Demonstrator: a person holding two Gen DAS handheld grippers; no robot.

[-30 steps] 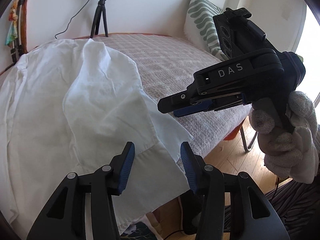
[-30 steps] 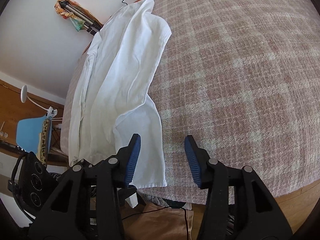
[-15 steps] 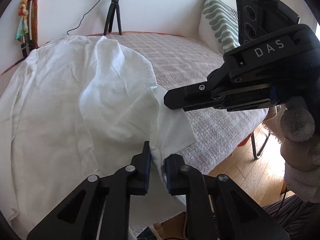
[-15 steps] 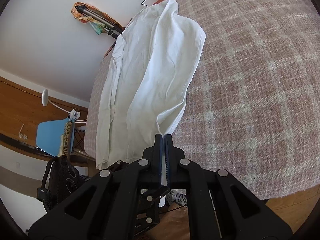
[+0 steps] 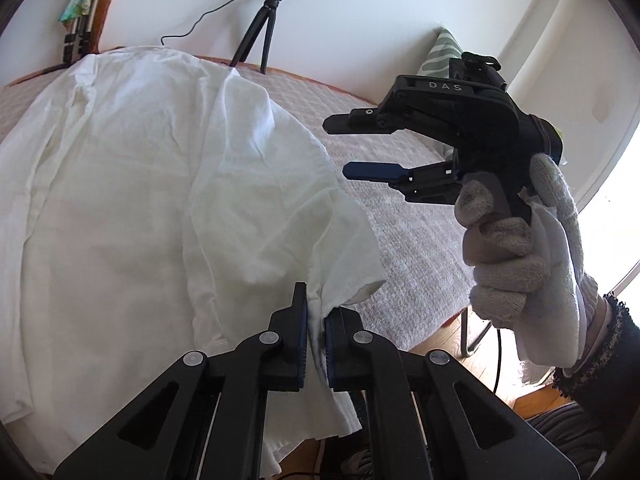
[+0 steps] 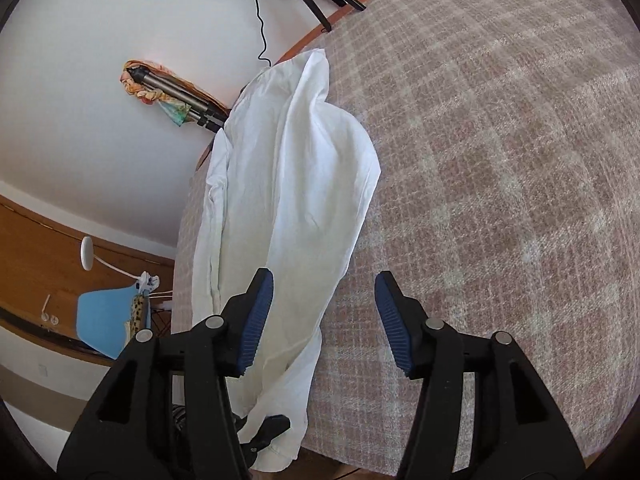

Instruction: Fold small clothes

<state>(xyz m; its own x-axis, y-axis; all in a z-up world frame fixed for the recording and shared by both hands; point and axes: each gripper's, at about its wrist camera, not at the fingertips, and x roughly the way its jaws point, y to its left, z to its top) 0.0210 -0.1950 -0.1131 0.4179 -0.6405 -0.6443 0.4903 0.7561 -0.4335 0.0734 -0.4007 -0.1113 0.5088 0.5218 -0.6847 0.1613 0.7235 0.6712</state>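
A white shirt [image 5: 132, 184] lies spread over the left part of a bed with a pink checked cover [image 6: 500, 160]. My left gripper [image 5: 316, 328] is shut on the shirt's near edge by the sleeve cuff, at the bed's front edge. My right gripper [image 6: 324, 320] is open and empty, held above the bed just right of the shirt [image 6: 288, 184]. It also shows in the left wrist view [image 5: 340, 148], held by a gloved hand, jaws apart, above the cover to the right of the sleeve.
A ring light on a tripod [image 5: 264, 32] stands behind the bed against the white wall. A green patterned pillow [image 5: 438, 56] leans at the far right. A folded tripod with cloth [image 6: 172, 96] leans on the wall. Wooden floor [image 5: 480, 332] lies below the front edge.
My right gripper has let go of the sleeve, opened and lifted away to the right. My left gripper stays shut on the shirt's edge and has raised it slightly.
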